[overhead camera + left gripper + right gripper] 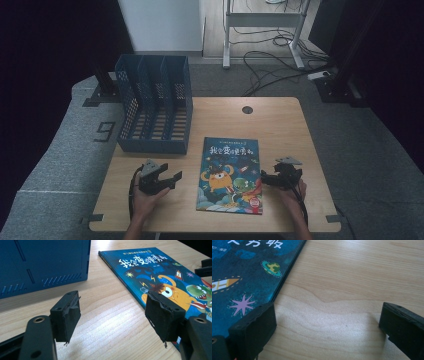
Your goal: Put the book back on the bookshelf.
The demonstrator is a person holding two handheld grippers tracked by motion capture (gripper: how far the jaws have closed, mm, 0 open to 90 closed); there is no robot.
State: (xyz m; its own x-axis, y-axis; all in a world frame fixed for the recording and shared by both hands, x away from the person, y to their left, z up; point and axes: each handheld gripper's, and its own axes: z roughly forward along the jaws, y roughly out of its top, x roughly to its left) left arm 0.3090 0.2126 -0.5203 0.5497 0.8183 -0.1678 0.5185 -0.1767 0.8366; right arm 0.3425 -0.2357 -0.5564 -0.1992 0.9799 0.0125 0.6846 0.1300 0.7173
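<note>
High view: one book (231, 175), one file rack (155, 111), two tongs (167, 181) (267, 179), both wide, empty

You are sitting at a pale wooden table (280, 125) whose grain is catching soft light, with a round cable hole (247, 109) sitting near its far edge. Grey carpet (370, 165) is spreading around it, and a dark "9" marking (104, 132) is lying on the floor to your left. Beyond, a white wall panel (160, 25) is standing beside a grey metal desk frame (262, 25), black cables (270, 60) are trailing across the floor, and dark curtains (45, 45) are closing in on both sides.
</note>
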